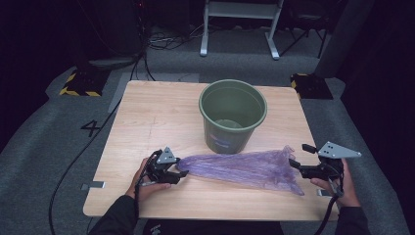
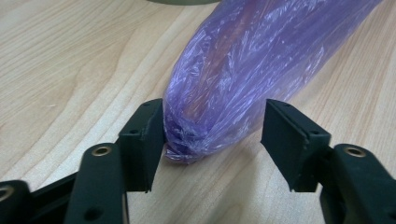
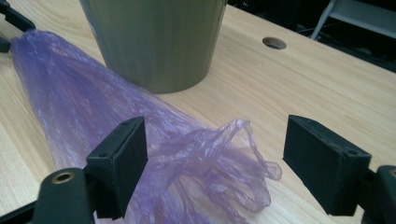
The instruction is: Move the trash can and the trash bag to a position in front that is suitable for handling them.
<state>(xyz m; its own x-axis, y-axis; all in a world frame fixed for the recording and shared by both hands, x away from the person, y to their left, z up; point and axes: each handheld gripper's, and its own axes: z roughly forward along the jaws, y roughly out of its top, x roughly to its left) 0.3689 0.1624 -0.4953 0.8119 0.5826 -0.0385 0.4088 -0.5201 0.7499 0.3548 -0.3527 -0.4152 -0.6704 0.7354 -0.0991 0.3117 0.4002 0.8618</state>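
Observation:
A long purple plastic bag (image 1: 240,167) lies flat on the wooden table (image 1: 156,117), in front of an upright green bucket (image 1: 230,139). My left gripper (image 1: 182,172) is at the bag's closed left end. In the left gripper view that bunched end (image 2: 224,84) sits between the jaws of the left gripper (image 2: 215,135): one pad touches it, the other stands clear, so the gripper is open. My right gripper (image 1: 299,156) hovers open at the bag's ruffled open end (image 3: 224,158); the right gripper (image 3: 215,154) has its jaws wide apart above the plastic. The bucket (image 3: 159,42) stands just behind.
A round hole (image 3: 274,43) is cut in the tabletop at the far right corner. On the carpet beyond the table stand a white frame (image 1: 240,24), cables and yellow-black striped bases (image 1: 80,83). The right hand is near the table's right edge.

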